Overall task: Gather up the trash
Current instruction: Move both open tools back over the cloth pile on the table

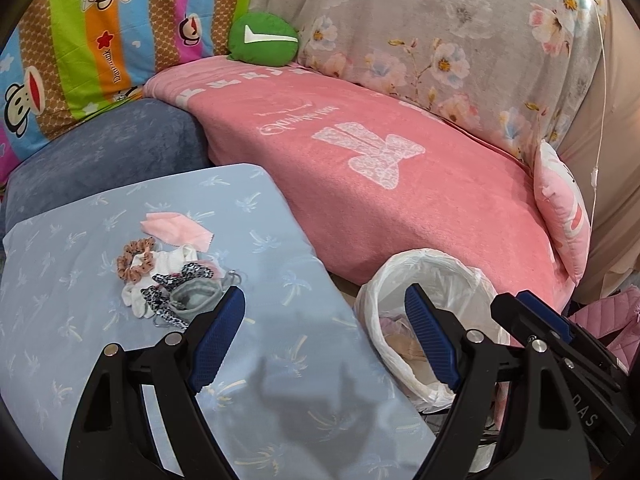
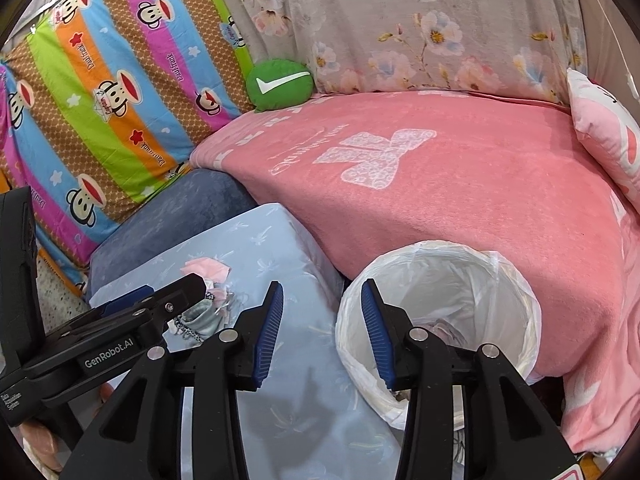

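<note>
1. The trash sits as a small heap [image 1: 168, 276] on the light blue cushion [image 1: 120, 360]: a pink tissue-like piece [image 1: 176, 228], an orange scrunchie [image 1: 134, 260], white and leopard-print scraps, and a grey pouch. It is gathered in one spot, which suits picking piece by piece.
2. The bin [image 2: 440, 308], lined with a white bag, stands on the floor, tucked against the pink blanket [image 2: 460, 184] just beside the cushion's edge. I judge it placed there so each carry from heap to bin is short. Some crumpled material already lies at its bottom.
3. Left claw [image 1: 324, 340]: jaws stand wide apart, nothing between them. One blue pad reaches the near edge of the heap; whether it touches the grey pouch I cannot tell. It appears set for a pick.
4. Right claw [image 2: 322, 332]: jaws partly apart, empty, poised at the bin's near rim.
5. Judgement: collection is unfinished; most of the heap is still to go. The loose, soft items may snag together when lifted.
</note>
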{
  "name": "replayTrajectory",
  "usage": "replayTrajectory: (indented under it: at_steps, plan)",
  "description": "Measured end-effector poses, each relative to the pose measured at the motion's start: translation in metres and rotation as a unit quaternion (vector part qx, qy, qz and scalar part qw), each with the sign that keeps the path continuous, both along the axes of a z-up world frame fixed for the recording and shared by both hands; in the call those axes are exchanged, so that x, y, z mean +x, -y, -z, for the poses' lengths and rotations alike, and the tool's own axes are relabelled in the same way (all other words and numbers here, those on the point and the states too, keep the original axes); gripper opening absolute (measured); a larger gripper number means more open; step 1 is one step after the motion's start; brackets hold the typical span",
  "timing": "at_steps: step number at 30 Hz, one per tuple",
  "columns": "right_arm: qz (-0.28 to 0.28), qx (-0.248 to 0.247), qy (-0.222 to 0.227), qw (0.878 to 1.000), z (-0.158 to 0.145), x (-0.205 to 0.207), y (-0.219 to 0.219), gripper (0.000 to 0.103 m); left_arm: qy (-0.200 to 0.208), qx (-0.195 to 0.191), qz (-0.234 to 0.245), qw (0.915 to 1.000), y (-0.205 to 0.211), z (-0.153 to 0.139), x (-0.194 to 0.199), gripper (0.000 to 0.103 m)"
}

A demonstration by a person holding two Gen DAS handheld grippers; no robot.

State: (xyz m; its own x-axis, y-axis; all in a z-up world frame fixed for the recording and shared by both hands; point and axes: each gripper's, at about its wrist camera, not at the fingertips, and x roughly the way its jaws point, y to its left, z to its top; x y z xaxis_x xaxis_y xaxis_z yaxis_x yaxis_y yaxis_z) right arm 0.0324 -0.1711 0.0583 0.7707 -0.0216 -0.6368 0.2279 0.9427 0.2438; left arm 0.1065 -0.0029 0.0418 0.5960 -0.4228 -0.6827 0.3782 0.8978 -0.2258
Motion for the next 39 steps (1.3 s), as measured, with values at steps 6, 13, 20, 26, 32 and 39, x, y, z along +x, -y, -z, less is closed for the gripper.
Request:
replayTrajectory:
  at_steps: [6,13,20,26,32,39]
  plan:
    - [-0.016,-0.003,-0.006,1.0,0.002,0.007,-0.017,0.043,-0.005,-0.001,-0.018,0.9998,-0.016,0.004,0.004,0.078]
    - [-0.04,-0.005,-0.017,0.999,0.009,0.018,-0.041,0.045,-0.013,-0.001,-0.04,0.9991,-0.037,0.012,0.007,0.078]
    - [-0.061,-0.009,-0.026,0.998,0.016,0.029,-0.066,0.049,-0.024,0.001,-0.064,0.9977,-0.061,0.021,0.013,0.078]
    - [-0.078,-0.011,-0.036,0.996,0.026,0.039,-0.088,0.049,-0.037,0.004,-0.088,0.9954,-0.087,0.033,0.02,0.079]
    - [-0.095,-0.011,-0.052,0.994,0.042,0.055,-0.109,0.049,-0.05,0.015,-0.123,0.9911,-0.118,0.048,0.03,0.08]
    - [-0.121,-0.012,-0.073,0.99,0.064,0.078,-0.138,0.049,-0.072,0.022,-0.164,0.9836,-0.155,0.066,0.048,0.083]
